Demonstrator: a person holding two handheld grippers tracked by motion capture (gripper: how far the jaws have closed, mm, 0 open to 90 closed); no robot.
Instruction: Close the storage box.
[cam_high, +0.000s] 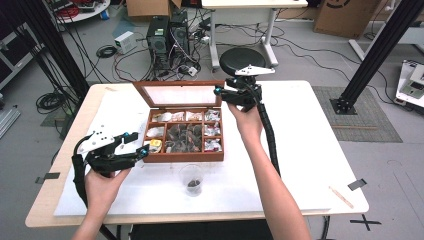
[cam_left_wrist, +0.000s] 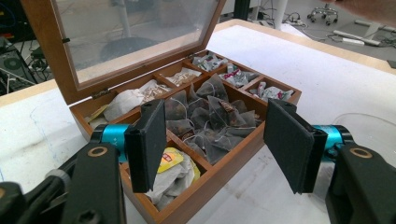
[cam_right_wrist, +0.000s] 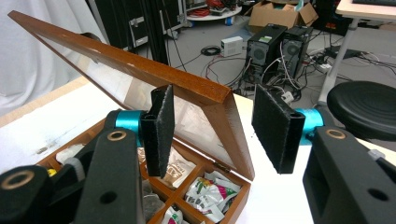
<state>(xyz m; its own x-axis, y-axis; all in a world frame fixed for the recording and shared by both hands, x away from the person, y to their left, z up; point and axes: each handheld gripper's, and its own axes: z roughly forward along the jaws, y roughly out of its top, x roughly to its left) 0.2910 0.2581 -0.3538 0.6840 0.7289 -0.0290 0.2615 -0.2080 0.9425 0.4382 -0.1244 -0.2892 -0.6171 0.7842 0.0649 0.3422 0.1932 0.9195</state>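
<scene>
The right gripper (cam_high: 235, 95), jaws open, straddles the raised lid's (cam_right_wrist: 140, 70) corner; the left gripper (cam_high: 140, 150), also open, faces the tea box (cam_high: 185, 156).

High view overhead; claw views close, sharing tea box (cam_high: 184, 131).

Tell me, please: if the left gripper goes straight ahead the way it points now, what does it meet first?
Probably the wooden tea box: the left gripper, jaws open, faces its near wall and the middle compartment's tea bags. Depth is unclear.
</scene>
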